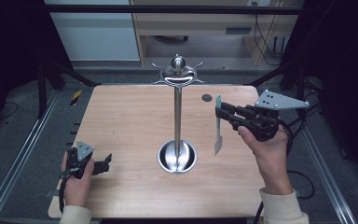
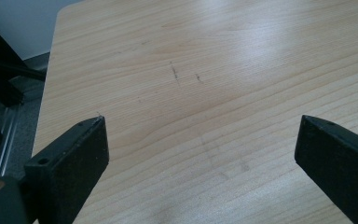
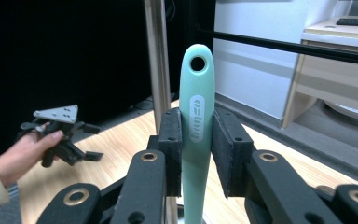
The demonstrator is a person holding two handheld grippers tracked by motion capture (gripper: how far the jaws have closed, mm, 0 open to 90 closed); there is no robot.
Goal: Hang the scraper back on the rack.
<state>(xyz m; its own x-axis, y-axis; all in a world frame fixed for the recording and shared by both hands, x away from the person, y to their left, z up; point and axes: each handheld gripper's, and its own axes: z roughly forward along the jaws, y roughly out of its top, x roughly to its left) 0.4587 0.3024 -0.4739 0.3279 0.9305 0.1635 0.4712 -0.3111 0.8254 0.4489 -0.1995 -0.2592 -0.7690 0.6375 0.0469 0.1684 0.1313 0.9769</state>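
High view: the right tool clenches a mint-green-handled utensil upright beside the tall steel hook stand, the left tool gaping on the wooden worktop; a misjudged reach could topple the stand.

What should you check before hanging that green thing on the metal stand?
1. Right hand-held gripper shut on the utensil's mint-green handle: ok.
2. Hanging hole free above the jaws: ok.
3. Utensil upright, blade hanging down, off the table: ok.
4. Stand upright, hooks bare: ok.
5. Hole lined up with a hook: not ok, utensil sits beside the pole.
6. Left hand-held gripper open, resting away from the stand: ok.
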